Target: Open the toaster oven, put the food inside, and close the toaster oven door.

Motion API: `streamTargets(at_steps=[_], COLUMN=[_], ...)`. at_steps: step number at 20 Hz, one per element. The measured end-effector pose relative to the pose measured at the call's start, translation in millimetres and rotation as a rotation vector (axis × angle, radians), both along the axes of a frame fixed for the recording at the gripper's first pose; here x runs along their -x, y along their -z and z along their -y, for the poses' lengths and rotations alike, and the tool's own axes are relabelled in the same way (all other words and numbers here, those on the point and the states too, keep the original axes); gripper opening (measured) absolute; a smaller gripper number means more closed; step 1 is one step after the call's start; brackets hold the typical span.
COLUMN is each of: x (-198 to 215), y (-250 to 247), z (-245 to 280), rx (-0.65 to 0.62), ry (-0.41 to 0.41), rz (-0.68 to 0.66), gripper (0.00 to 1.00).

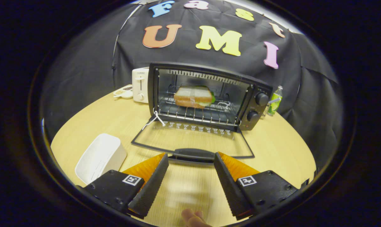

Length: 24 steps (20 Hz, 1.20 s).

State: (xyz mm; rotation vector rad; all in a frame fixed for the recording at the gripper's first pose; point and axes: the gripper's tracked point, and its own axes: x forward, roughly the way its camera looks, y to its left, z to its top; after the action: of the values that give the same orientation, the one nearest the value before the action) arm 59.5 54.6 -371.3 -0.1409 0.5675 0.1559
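A black toaster oven stands on the round wooden table, its glass door folded flat down toward me. A sandwich lies on the wire rack inside. The door's dark handle sits just ahead of my fingertips, level with the gap between them. My gripper is open, its fingers spread wide on either side of the handle and holding nothing. Whether the fingertips touch the door frame is unclear.
A white rectangular dish lies left of the left finger. A white pop-up toaster and a small plate stand left of the oven, a green bottle to its right. A person's fingertips show below, between the fingers.
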Motion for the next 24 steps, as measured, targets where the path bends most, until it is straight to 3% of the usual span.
streamTargets(at_steps=[8, 24], x=[-9.5, -11.8], y=[40.9, 32.9], z=[10.1, 5.2], rx=[-0.068, -0.082], ry=[0.072, 0.097], rz=[-0.127, -0.083], gripper=[0.97, 0.95])
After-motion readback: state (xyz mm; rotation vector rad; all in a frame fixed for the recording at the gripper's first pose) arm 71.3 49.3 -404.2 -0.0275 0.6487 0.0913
